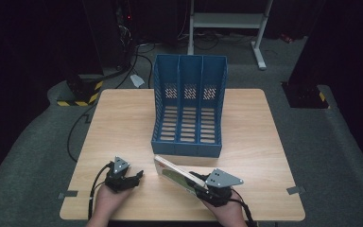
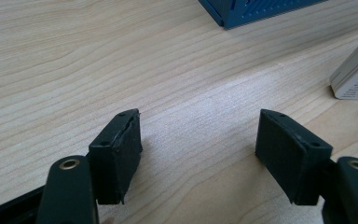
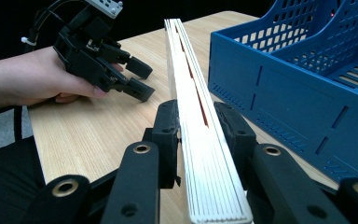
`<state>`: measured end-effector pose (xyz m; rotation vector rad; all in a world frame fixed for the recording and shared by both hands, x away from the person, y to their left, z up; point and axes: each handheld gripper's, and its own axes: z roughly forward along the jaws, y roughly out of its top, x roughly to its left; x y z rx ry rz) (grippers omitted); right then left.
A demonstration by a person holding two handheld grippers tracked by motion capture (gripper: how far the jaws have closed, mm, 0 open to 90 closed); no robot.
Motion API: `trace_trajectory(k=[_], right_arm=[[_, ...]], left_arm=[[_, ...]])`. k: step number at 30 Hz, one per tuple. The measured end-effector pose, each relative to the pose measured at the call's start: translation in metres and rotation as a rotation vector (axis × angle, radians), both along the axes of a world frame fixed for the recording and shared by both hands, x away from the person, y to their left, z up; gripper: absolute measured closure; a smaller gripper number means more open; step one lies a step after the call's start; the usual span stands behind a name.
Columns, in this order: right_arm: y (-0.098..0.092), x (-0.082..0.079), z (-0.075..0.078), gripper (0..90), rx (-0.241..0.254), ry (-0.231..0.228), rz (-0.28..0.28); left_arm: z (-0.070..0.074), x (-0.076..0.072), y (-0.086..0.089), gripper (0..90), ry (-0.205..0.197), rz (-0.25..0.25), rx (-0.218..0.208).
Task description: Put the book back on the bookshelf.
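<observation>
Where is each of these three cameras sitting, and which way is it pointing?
High view: sits above the person's side, looking forward and down on the wooden table and blue file rack; both hands and forearms enter from below.
Left gripper view: rides the left gripper, looking along its open jaws at bare tabletop; rack corner beyond.
Right gripper view: rides the right gripper, looking along its jaws, shut on a book; the person's left hand shows.
All three views share the book and the rack.
</observation>
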<state>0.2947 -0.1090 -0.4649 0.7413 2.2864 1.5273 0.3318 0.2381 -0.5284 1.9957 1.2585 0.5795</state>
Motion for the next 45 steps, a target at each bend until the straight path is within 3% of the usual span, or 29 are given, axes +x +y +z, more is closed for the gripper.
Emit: trace_trajectory(k=[27,45], right_arm=[[0.006,-0.002,0.005,75.7,0.002,0.021,-0.028],[0.006,-0.004,0.019,75.8,0.015,-0.009,-0.035]], left_arm=[[0.0,0.0,-0.001,30.4,0.001,-0.007,0.0],[0.0,0.0,0.0,30.4,0.0,-0.016,0.008]])
